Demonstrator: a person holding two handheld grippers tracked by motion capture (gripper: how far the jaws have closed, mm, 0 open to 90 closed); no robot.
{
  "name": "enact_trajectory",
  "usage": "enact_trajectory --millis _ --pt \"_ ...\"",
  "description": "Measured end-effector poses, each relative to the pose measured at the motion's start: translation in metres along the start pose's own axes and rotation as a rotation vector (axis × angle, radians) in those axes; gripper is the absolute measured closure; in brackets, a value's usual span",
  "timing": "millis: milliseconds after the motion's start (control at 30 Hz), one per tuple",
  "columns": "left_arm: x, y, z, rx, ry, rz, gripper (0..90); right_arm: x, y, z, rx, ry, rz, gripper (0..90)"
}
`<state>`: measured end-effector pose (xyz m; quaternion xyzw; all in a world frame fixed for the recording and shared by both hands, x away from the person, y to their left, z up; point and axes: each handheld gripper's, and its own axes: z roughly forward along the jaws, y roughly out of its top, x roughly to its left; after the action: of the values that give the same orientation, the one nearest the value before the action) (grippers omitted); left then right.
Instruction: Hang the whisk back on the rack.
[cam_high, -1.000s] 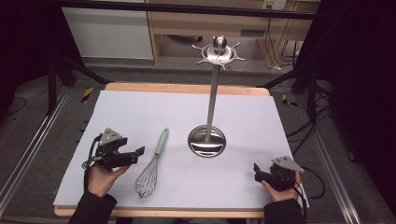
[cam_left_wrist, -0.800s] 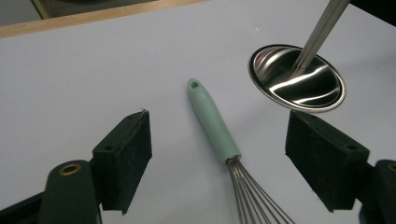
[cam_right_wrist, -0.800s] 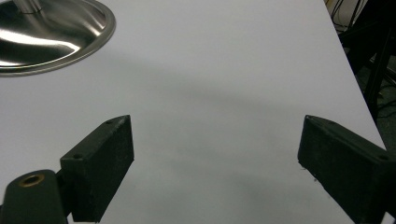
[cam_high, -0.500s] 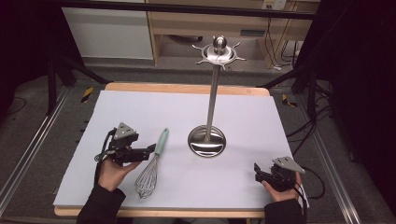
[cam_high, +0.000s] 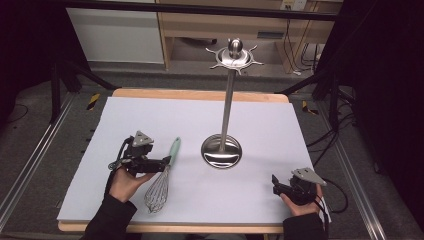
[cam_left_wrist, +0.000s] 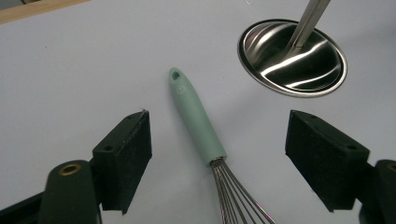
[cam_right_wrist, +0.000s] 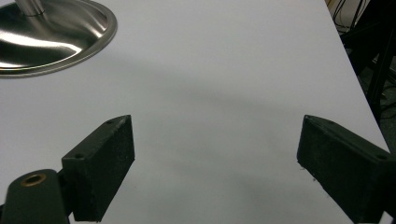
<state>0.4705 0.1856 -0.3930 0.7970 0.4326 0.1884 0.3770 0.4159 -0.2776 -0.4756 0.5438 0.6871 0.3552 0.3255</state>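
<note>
A whisk with a mint-green handle (cam_high: 173, 149) and a wire head (cam_high: 157, 193) lies on the white table top, left of centre. My left gripper (cam_high: 167, 161) is at the handle's lower end, where the wires begin. In the left gripper view the jaws stand wide open on either side of the whisk handle (cam_left_wrist: 196, 119), and the left gripper (cam_left_wrist: 219, 137) holds nothing. My right gripper (cam_high: 275, 182) rests near the front right corner. The right gripper (cam_right_wrist: 215, 154) is open over bare table.
A steel utensil stand with a round base (cam_high: 221, 152), a tall pole and a hooked crown (cam_high: 234, 55) stands mid-table; its base (cam_left_wrist: 293, 58) lies just beyond the whisk and shows again (cam_right_wrist: 51, 37) at the far left. The table's right edge (cam_right_wrist: 359, 84) is close.
My left gripper has moved right, from beside the whisk to over its handle, and the handle now lies between the open jaws. The right gripper has stayed put.
</note>
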Motion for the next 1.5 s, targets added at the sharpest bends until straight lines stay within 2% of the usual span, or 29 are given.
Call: enact_trajectory --millis 133,333,633,967,1267,1500 --pt "-0.004 0.002 0.010 0.046 0.017 0.017 23.7 0.000 0.000 -0.001 -0.001 -0.001 0.001 11.6" --pt "-0.007 0.001 0.015 0.087 0.025 0.038 28.1 0.001 0.000 0.000 0.003 -0.003 -0.005 11.6" --pt "-0.006 0.004 0.026 0.156 0.015 0.021 36.4 0.001 0.000 0.000 0.005 0.000 -0.005 11.6" --pt "-0.006 0.005 0.045 0.197 0.010 0.012 43.5 0.002 0.000 0.000 0.009 0.005 -0.007 11.6" --pt "0.000 -0.001 0.065 0.269 -0.003 -0.006 50.1 0.001 -0.001 0.001 0.012 0.007 -0.011 11.7" --pt "0.002 -0.007 0.075 0.315 0.002 -0.016 57.4 0.002 -0.001 0.001 0.013 0.010 -0.007 11.7"
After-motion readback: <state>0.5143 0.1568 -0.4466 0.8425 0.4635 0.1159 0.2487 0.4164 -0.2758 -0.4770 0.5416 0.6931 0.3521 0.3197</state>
